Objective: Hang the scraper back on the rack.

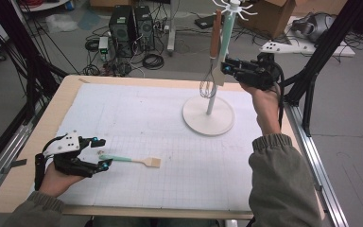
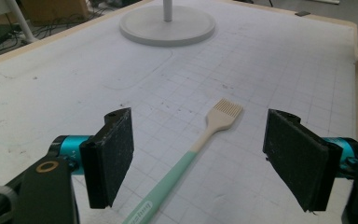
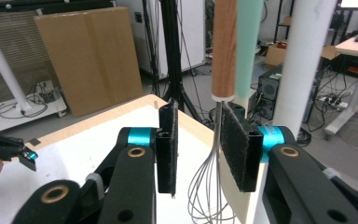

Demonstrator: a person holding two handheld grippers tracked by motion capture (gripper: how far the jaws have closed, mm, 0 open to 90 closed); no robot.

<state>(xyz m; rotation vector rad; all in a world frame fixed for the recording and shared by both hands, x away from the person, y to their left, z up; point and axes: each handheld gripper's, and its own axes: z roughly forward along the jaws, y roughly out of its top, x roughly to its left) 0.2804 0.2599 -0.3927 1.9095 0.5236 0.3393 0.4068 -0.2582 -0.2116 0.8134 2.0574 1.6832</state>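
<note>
Whisk (image 3: 209,186) hangs between right gripper's (image 3: 198,149) parted jaws — untouched.

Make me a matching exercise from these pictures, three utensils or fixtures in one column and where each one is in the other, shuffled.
1. pastry brush
2. whisk
3. stand base

a. hanging from the stand, between the right gripper's open jaws
b. resting on the far part of the mat
c. lying flat on the mat, handle between the left gripper's open jaws

Pairs: 1-c, 2-a, 3-b

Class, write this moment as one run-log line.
left gripper: open around brush on mat | right gripper: open at whisk hanging on stand
</note>
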